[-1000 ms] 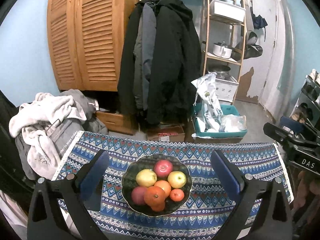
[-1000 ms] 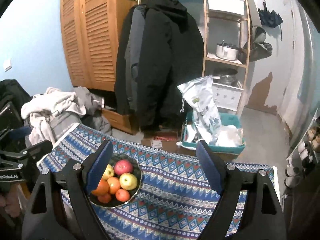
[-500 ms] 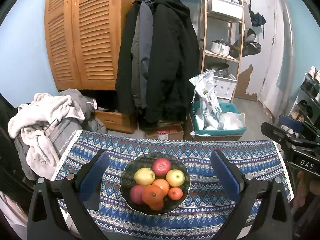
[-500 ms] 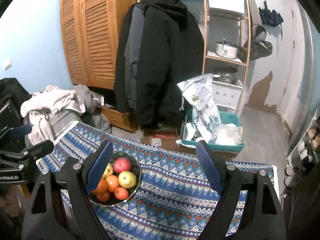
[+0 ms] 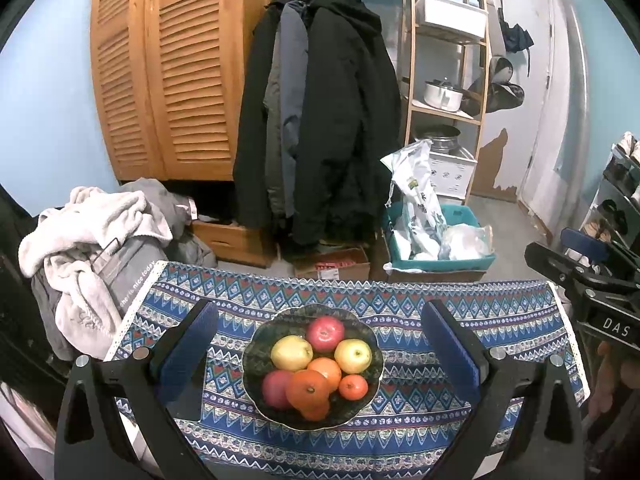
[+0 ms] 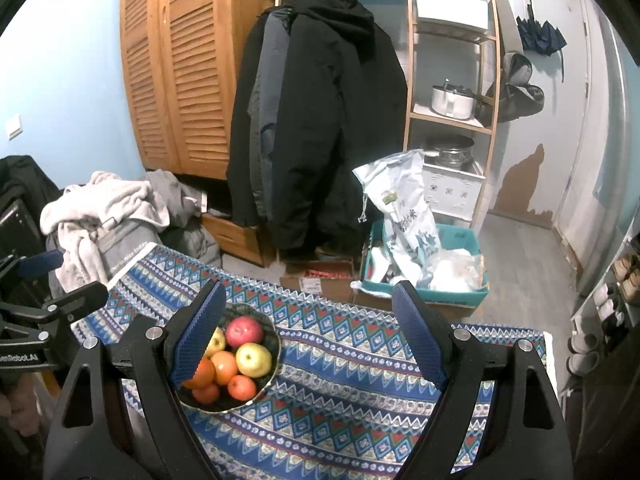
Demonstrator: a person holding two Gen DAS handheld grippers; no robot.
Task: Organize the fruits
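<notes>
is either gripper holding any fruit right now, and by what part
Nothing is held. The left gripper and right gripper are both open and empty; all the fruit sits in the bowl on the table.

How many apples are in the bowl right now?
4: red apple at the back, two yellow apples mid-row, another red apple front left. The oranges may hide more.

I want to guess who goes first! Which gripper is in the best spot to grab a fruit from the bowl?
Probably the left gripper. In its view the bowl of fruit sits centred between its open fingers. In the right gripper's view the bowl lies off to the left, partly behind one finger, so it would need to shift first.
</notes>
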